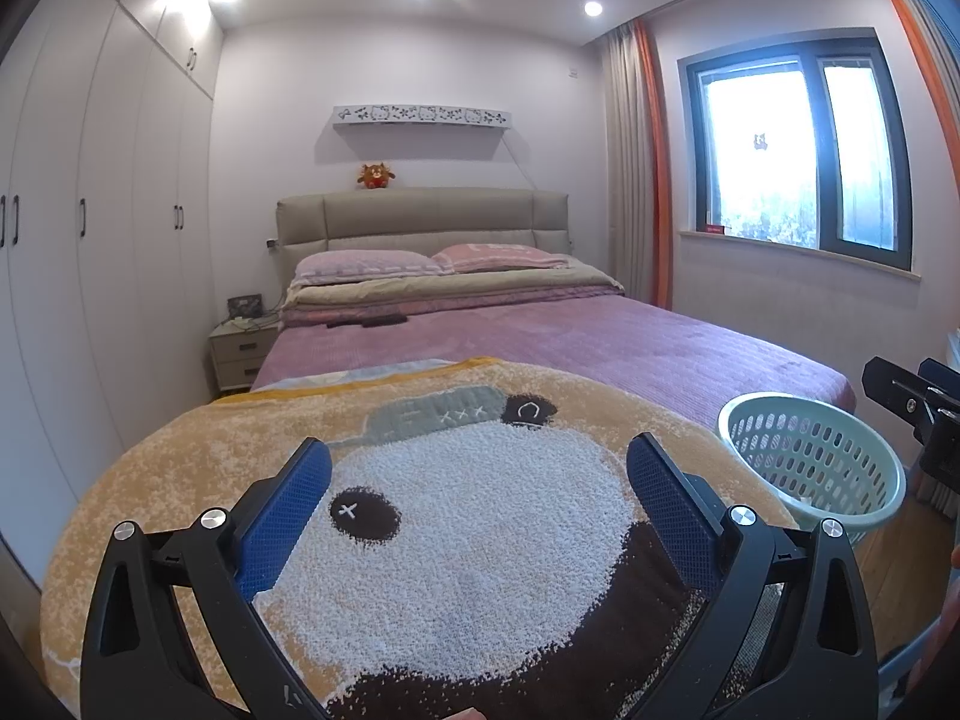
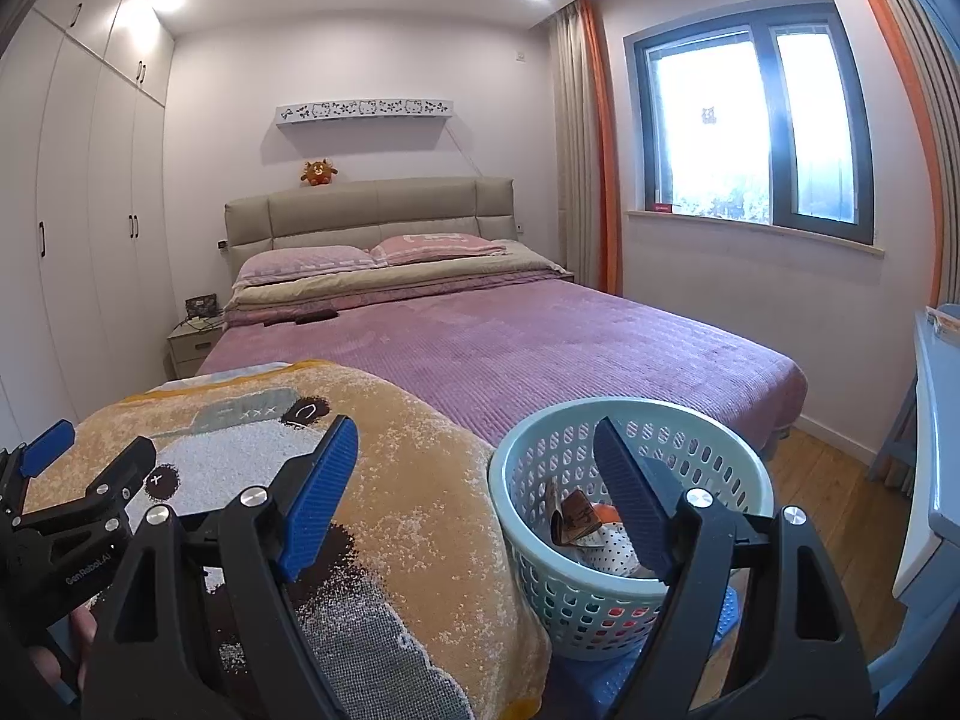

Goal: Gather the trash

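A pale green perforated basket [image 2: 636, 420] stands at the foot of the bed on a blue stool; it also shows in the left wrist view [image 1: 810, 450]. Crumpled wrappers and paper [image 2: 585, 525] lie inside it. My right gripper [image 2: 474, 438] is open and empty, its right finger over the basket's mouth. My left gripper [image 1: 480, 462] is open and empty above the bear-pattern blanket [image 1: 420, 540]. The left gripper also shows at the left edge of the right wrist view [image 2: 66, 480].
A bed with a purple cover [image 2: 540, 348] fills the middle. White wardrobes [image 1: 90, 210] line the left wall. A nightstand [image 1: 240, 354] stands by the headboard. A pale blue table [image 2: 936, 420] is at the right, over wood floor [image 2: 840, 492].
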The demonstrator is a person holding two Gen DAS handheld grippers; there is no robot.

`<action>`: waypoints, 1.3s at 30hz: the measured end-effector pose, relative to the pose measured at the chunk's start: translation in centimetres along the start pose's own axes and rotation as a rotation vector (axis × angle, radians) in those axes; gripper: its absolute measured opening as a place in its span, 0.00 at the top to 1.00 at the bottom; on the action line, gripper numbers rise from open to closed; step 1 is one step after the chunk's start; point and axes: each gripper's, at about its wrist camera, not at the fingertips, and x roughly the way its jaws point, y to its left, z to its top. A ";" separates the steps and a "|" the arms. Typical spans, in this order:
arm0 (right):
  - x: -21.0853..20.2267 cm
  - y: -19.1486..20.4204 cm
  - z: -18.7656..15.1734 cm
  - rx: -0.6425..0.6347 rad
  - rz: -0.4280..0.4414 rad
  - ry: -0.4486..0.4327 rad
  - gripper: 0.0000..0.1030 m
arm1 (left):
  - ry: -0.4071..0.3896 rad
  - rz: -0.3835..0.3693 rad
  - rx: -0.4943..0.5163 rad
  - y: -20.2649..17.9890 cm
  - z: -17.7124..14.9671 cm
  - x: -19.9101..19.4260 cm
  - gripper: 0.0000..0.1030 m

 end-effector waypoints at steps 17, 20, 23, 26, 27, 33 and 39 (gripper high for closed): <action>0.3 -0.2 -0.2 0.000 -0.003 0.007 0.23 | -0.008 -0.005 0.012 -0.1 0.0 -0.1 0.07; 0.3 0.0 -0.2 -0.001 -0.001 0.005 0.23 | -0.009 -0.004 0.018 -0.1 0.0 0.0 0.07; 0.2 0.1 -0.3 -0.002 0.002 0.008 0.23 | -0.011 -0.004 0.019 -0.1 -0.1 -0.1 0.07; 0.3 0.2 -0.4 -0.009 0.002 0.009 0.23 | -0.011 -0.003 0.019 -0.1 -0.1 -0.1 0.07; 0.3 0.2 -0.4 -0.010 0.001 0.009 0.23 | -0.012 -0.002 0.018 -0.1 -0.1 -0.1 0.07; 0.5 0.2 -0.5 -0.008 0.006 0.015 0.23 | -0.013 -0.001 0.019 -0.1 0.0 -0.2 0.07; 0.6 0.4 -0.6 -0.019 0.002 0.011 0.23 | -0.016 0.001 0.021 0.0 0.0 -0.3 0.07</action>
